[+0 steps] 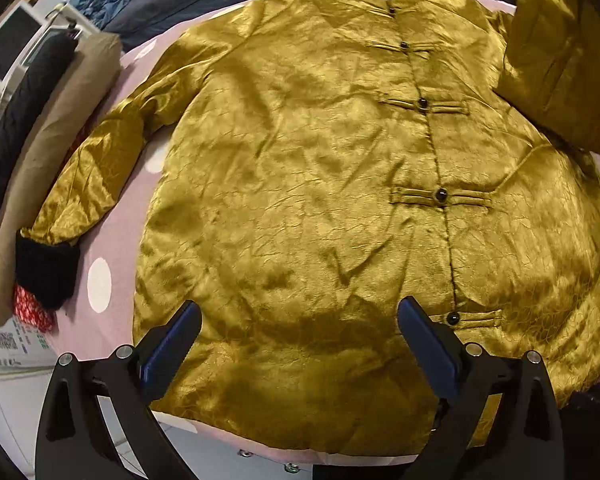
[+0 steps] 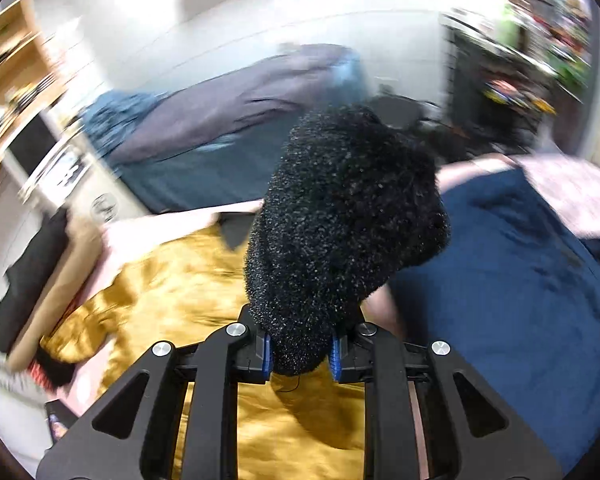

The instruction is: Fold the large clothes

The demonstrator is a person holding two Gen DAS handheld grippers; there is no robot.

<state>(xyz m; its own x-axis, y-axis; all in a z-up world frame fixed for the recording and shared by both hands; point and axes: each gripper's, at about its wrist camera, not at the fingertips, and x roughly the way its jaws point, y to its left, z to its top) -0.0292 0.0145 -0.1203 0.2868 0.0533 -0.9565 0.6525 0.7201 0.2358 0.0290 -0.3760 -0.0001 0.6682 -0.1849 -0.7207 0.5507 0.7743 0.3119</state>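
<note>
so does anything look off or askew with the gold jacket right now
One thing: the gold jacket lies flat and buttoned on the pink cover, but one sleeve is lifted off it, hanging at the left wrist view's top right edge. The right gripper is clamped on its black fuzzy cuff. The other sleeve lies flat.

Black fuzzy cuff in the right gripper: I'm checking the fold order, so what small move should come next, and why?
Probably carry the black cuff across and lay that sleeve over the gold jacket front. The right gripper is clamped on the cuff, the jacket lies flat and buttoned, and the left gripper hovers open over its hem.
</note>
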